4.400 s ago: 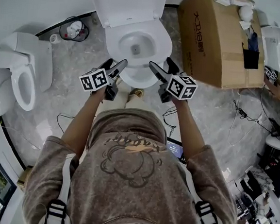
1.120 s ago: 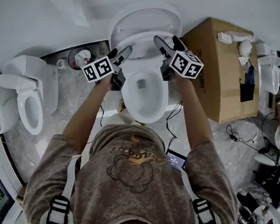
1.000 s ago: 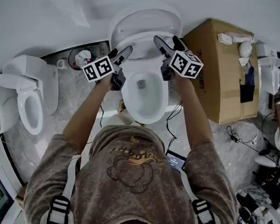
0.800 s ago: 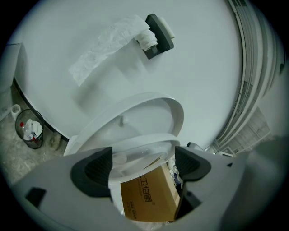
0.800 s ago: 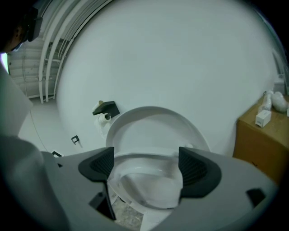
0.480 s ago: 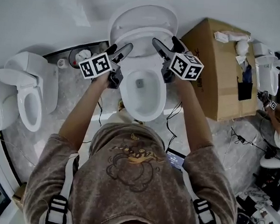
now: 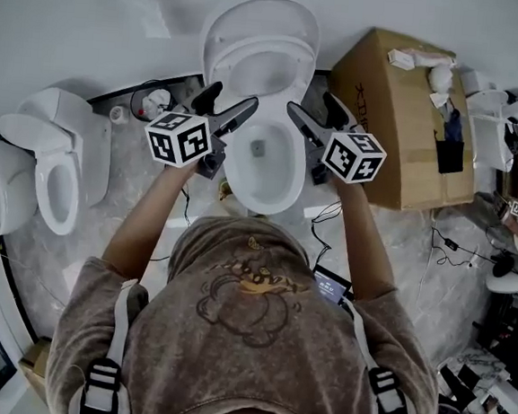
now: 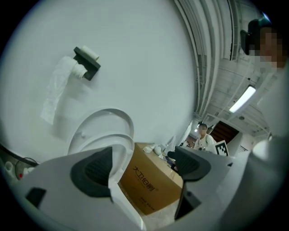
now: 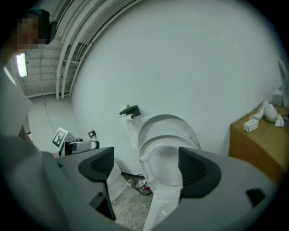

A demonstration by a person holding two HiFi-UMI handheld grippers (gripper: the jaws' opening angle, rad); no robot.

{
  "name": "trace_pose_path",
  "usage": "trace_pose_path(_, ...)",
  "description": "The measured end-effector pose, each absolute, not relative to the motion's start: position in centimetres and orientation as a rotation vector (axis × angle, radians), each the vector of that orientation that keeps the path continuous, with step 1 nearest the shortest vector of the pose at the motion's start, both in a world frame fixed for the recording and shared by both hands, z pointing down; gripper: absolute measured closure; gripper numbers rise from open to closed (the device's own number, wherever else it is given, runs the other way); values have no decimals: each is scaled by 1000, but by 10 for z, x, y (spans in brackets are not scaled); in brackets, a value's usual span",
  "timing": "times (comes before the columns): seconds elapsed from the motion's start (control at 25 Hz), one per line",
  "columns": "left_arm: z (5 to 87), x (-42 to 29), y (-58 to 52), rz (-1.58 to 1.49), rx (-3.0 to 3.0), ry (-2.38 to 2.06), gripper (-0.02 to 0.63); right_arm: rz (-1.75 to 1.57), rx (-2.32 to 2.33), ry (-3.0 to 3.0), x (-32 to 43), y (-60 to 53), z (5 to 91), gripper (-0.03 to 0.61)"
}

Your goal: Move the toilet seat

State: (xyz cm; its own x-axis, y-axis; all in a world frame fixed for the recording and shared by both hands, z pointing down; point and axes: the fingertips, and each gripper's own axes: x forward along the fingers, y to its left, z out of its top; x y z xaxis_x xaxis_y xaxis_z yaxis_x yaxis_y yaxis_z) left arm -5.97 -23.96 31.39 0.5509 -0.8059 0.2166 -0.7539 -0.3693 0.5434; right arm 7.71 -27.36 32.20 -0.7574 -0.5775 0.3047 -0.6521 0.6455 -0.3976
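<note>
From the head view, the white oval plastic toilet seat (image 7: 264, 42) stands raised against its white lid (image 7: 258, 12), both leaning on the wall behind the white ceramic bowl (image 7: 243, 187). My left gripper (image 7: 230, 104) and right gripper (image 7: 314, 109) hover over the bowl's two sides, both short of the seat and touching nothing. I count one seat, one lid, one brown cardboard box (image 7: 403, 106) at my right, one small black waste bin (image 7: 151, 104), and two more white toilets (image 7: 51, 161) at my left.

In the left gripper view, my left gripper (image 8: 140, 167) has its jaws spread wide with nothing clamped. Between them I see only the seat's (image 8: 118, 140) near edge and the box (image 8: 149, 189) beyond. One toilet roll (image 8: 61, 85) hangs on the wall.

In the right gripper view, my right gripper (image 9: 144, 167) is likewise spread and empty, with the seat's (image 9: 169, 142) ring framed between its pads.

I judge the seat a stiff, light, glossy ring that swings on a hinge at the back. It is slippery under rubber pads and liable to drop and slam if let go. I would pinch the free front rim, or take one side in each gripper, and guide it down slowly.
</note>
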Motion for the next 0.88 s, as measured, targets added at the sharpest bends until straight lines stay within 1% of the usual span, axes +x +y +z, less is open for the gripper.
trace_pose_path(0.16, 299, -46, -203, -26, 2296, -1254, 186, 734, 980, -2717, 95, -229, 312, 140)
trace_pose_path(0.32, 283, -39, -175, -31, 2403, -1291, 186, 653, 956, -2740, 110, -192, 303, 168)
trace_pose_path(0.36, 280, -38, -170, -37, 2418, -1307, 186, 622, 954, -2747, 112, -185, 301, 198)
trace_pose_path(0.4, 278, -38, -166, -43, 2426, -1326, 189, 588, 960, -2754, 114, -180, 298, 251)
trace_pose_path(0.44, 277, -38, -162, -49, 2431, -1347, 223, 553, 973, -2759, 117, -175, 297, 314)
trace_pose_path(0.48, 276, -39, -157, -50, 2435, -1371, 310, 518, 990, -2763, 118, -172, 296, 362)
trace_pose_path(0.52, 276, -39, -153, -44, 2439, -1395, 368, 483, 1007, -2764, 120, -169, 295, 395)
trace_pose_path(0.56, 277, -39, -150, -34, 2442, -1420, 397, 450, 1026, -2766, 121, -167, 295, 430)
trace_pose_path(0.72, 288, -43, -139, -22, 2434, -1498, 574, 435, 1111, -2783, 126, -163, 301, 569)
trace_pose_path(0.8, 293, -43, -134, -22, 2440, -1517, 603, 467, 1139, -2785, 129, -162, 306, 579)
trace_pose_path(0.88, 299, -44, -130, -30, 2439, -1532, 604, 466, 1152, -2771, 132, -161, 313, 580)
